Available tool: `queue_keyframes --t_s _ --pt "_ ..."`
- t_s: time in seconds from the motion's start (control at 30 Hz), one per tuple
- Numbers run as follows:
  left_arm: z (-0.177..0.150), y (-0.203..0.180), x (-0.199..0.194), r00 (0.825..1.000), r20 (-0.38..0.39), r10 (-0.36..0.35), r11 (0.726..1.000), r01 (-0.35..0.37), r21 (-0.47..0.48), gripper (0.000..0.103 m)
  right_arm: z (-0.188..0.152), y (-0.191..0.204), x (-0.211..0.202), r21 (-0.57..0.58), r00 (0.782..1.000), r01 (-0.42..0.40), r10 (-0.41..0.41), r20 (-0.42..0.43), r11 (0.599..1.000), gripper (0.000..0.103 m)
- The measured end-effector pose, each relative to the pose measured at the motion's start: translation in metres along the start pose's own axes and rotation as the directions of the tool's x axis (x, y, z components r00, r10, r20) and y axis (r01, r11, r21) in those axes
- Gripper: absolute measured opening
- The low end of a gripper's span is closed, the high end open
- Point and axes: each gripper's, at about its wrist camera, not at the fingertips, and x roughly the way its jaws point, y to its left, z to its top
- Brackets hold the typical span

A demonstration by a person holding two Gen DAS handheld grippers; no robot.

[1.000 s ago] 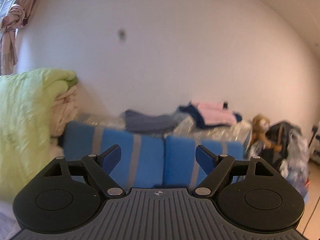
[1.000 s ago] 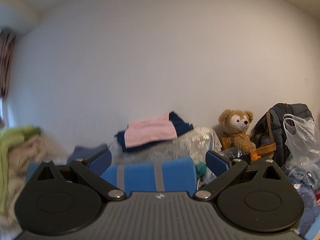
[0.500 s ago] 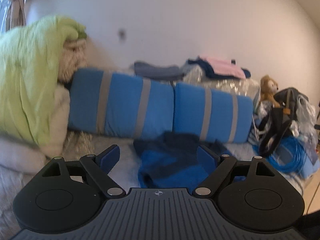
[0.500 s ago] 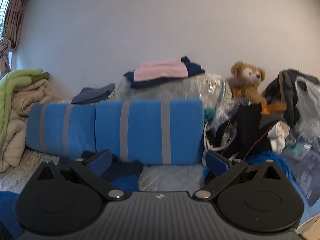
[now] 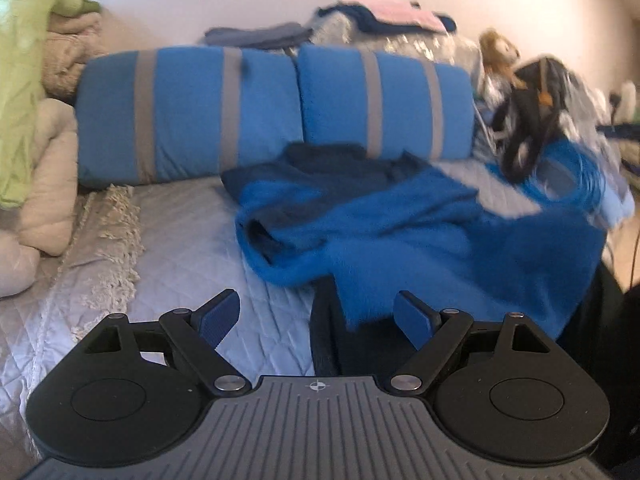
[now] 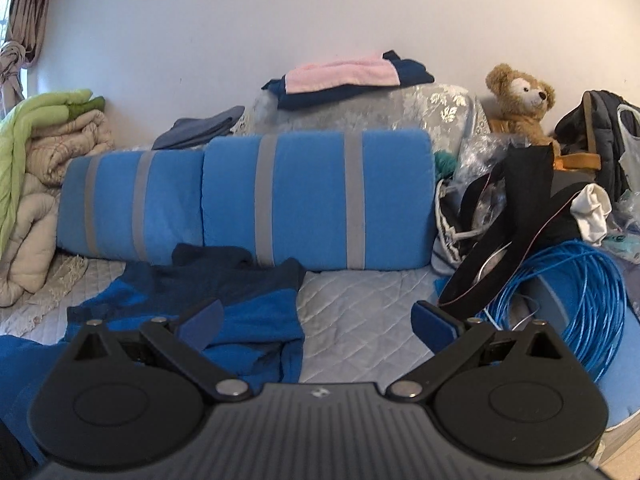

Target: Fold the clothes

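A crumpled blue and navy fleece garment point(image 5: 384, 224) lies on the quilted grey bed cover point(image 5: 180, 248), in front of the blue pillows. It also shows in the right wrist view point(image 6: 224, 300). My left gripper point(image 5: 316, 316) is open and empty, above the cover at the garment's near edge. My right gripper point(image 6: 316, 318) is open and empty, above the garment's right edge and the cover point(image 6: 360, 304).
Two blue pillows with grey stripes point(image 6: 248, 200) line the back. Folded blankets point(image 6: 36, 184) are stacked at left. Folded clothes point(image 6: 344, 76), a teddy bear point(image 6: 520, 100), a black bag point(image 6: 516, 216) and a blue cable coil point(image 6: 576, 296) sit at the right.
Both grippers have tilted down from the wall toward the bed, bringing the blue garment into view. Both stay open.
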Motion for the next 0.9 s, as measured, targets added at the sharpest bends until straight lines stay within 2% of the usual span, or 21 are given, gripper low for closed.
queue_keyframes --t_s 0.1,0.17,0.37,0.5,0.57,0.63,0.77,0.87,0.9 --pt "-0.009 -0.006 0.008 0.998 -0.011 0.055 0.997 -0.055 0.059 0.085 -0.002 0.005 0.004 0.0 1.0 -0.014 0.014 -0.01 1.0 0.103" --pt "-0.012 -0.008 0.01 0.997 0.011 0.08 0.994 -0.08 0.072 0.085 -0.004 0.008 0.004 -0.007 1.0 -0.018 0.017 -0.014 1.0 0.103" --pt "-0.011 0.004 0.002 0.983 0.172 0.059 0.995 -0.044 -0.09 0.085 -0.009 0.017 0.004 -0.047 0.999 -0.015 0.014 -0.031 0.999 0.103" --pt "-0.005 -0.005 0.009 0.975 0.199 0.097 0.995 -0.088 -0.05 0.084 -0.015 0.021 0.006 -0.057 0.998 -0.016 0.012 -0.054 0.998 0.103" --pt "-0.003 -0.01 0.013 0.972 0.214 0.093 0.996 -0.09 -0.022 0.082 -0.017 0.022 0.006 -0.058 0.998 -0.017 0.014 -0.06 0.998 0.103" --pt "-0.001 -0.014 0.016 0.969 0.23 0.086 0.996 -0.09 0.006 0.07 -0.018 0.023 0.007 -0.052 0.998 -0.02 0.017 -0.063 0.998 0.103" --pt "0.001 -0.022 0.024 0.965 0.254 0.068 0.994 -0.088 0.069 0.064 -0.022 0.024 0.008 -0.046 0.997 -0.025 0.022 -0.07 0.999 0.103" --pt "0.002 -0.029 0.028 0.962 0.267 0.059 0.985 -0.099 0.14 0.052 -0.025 0.024 0.009 -0.051 0.997 -0.029 0.025 -0.076 0.998 0.103" --pt "0.002 -0.031 0.028 0.962 0.269 0.053 0.982 -0.099 0.159 0.044 -0.026 0.024 0.009 -0.052 0.997 -0.03 0.026 -0.078 0.998 0.103"
